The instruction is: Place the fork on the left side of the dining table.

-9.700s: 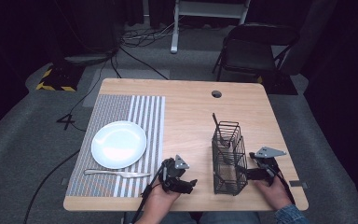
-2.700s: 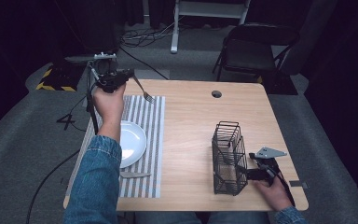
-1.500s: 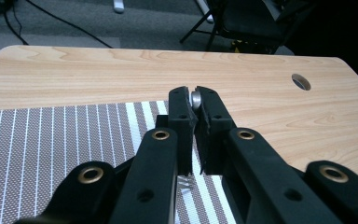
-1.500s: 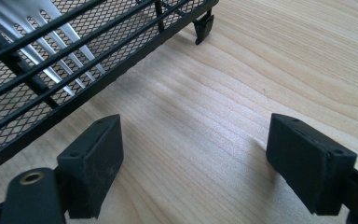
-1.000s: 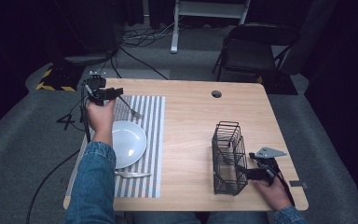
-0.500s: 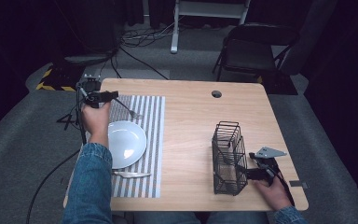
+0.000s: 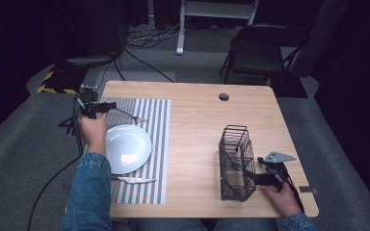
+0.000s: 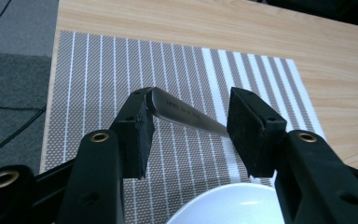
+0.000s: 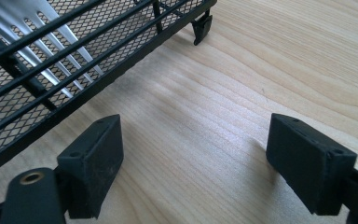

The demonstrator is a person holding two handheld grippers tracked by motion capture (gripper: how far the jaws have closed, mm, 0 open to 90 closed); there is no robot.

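Dark floor and cables lie all around the wooden worktop (image 7: pixel 207 120). Since a second ago, the left gripper (image 8: pixel 186 128) has carried the fork (image 7: pixel 130 116) down to the striped mat (image 7: pixel 156 125), just behind the white plate (image 7: pixel 125 147). Its fingers (image 8: pixel 137 126) have just been opening; the fork handle lies between them, touching one finger, so it looks let go. The knife (image 7: pixel 132 179) lies in front of the plate. Beside the black basket (image 7: pixel 235 163), the right gripper (image 9: pixel 193 168) rests wide open, holding nothing. Next, the left hand can pull away.
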